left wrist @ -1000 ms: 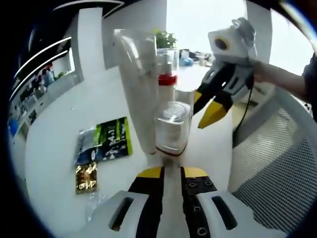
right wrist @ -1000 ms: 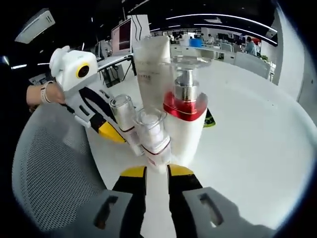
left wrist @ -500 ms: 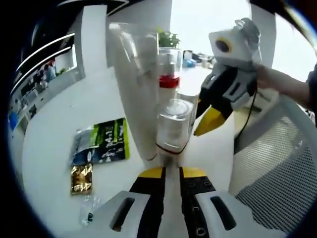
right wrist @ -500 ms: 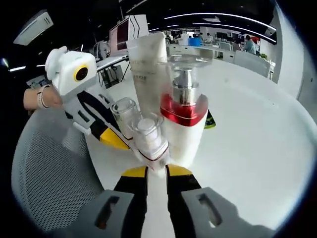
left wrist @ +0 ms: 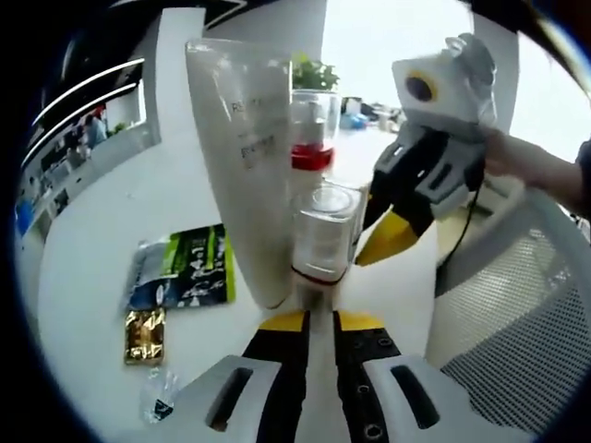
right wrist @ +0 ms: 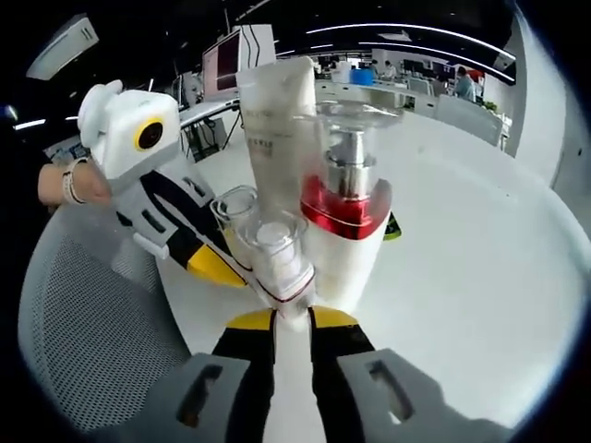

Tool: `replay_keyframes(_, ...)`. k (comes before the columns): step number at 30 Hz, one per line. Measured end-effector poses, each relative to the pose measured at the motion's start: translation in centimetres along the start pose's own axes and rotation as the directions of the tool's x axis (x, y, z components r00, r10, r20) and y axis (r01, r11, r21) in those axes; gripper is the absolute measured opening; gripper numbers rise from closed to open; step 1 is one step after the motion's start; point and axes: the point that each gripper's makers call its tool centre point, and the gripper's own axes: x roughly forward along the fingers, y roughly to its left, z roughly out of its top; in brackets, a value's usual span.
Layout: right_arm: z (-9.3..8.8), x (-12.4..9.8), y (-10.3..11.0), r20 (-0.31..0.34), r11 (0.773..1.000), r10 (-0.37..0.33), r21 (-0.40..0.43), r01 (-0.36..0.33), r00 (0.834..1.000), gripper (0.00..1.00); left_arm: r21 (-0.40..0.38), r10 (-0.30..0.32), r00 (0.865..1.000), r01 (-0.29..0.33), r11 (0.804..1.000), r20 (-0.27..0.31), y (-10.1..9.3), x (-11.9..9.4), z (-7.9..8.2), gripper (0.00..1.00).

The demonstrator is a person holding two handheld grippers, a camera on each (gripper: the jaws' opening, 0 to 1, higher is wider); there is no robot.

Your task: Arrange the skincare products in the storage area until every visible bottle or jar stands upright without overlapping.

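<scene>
We find four skincare items grouped closely on the white table [right wrist: 480, 277], all standing upright: a tall pale tube [left wrist: 242, 157], a pump bottle [right wrist: 349, 221] with a red collar and clear cap, and two small clear-capped bottles, the one nearest the left gripper [left wrist: 310, 321] at [left wrist: 323, 235] and the other at [right wrist: 279, 254], right in front of the right gripper [right wrist: 277, 318]. In the left gripper view its jaws stand nearly together at the base of the small bottle; we cannot tell whether they pinch it or merely sit against it. The same holds for the right gripper and its small bottle. We judge the task close to done: nothing lies on its side, but the items crowd together and appear to touch, so spacing may remain. The tube is translucent, with faint print, and broadens toward its top. Flat sachets [left wrist: 183, 272] lie on the table to one side, apart from the group. A mesh chair [right wrist: 88, 305] stands beside the table.
</scene>
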Motion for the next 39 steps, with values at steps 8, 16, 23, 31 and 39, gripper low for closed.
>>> replay_keyframes(8,-0.2,-0.1,-0.2,-0.003,1.000,-0.008,0.005,0.008,1.000,0.13,-0.007,0.006,1.000,-0.006,1.000,0.002,0.0,0.2,0.2,0.06)
replay_keyframes(16,-0.2,-0.2,-0.4,-0.005,1.000,-0.015,0.004,0.015,1.000,0.12,-0.021,0.016,1.000,-0.016,1.000,0.005,0.3,0.4,0.4,0.05)
replay_keyframes(23,-0.5,-0.3,-0.3,-0.012,1.000,-0.014,0.004,0.014,1.000,0.13,-0.022,0.019,1.000,-0.019,1.000,0.007,0.2,0.3,0.4,0.06)
replay_keyframes(31,0.0,-1.1,-0.3,0.006,0.999,-0.033,0.008,0.032,0.999,0.16,-0.025,0.037,0.999,-0.036,0.999,0.018,0.6,-0.5,0.6,0.07)
replay_keyframes(39,0.7,-1.8,0.1,0.023,0.999,-0.050,0.014,0.050,0.998,0.24,-0.031,0.041,0.998,-0.039,0.999,0.056,0.6,-2.3,1.3,0.14)
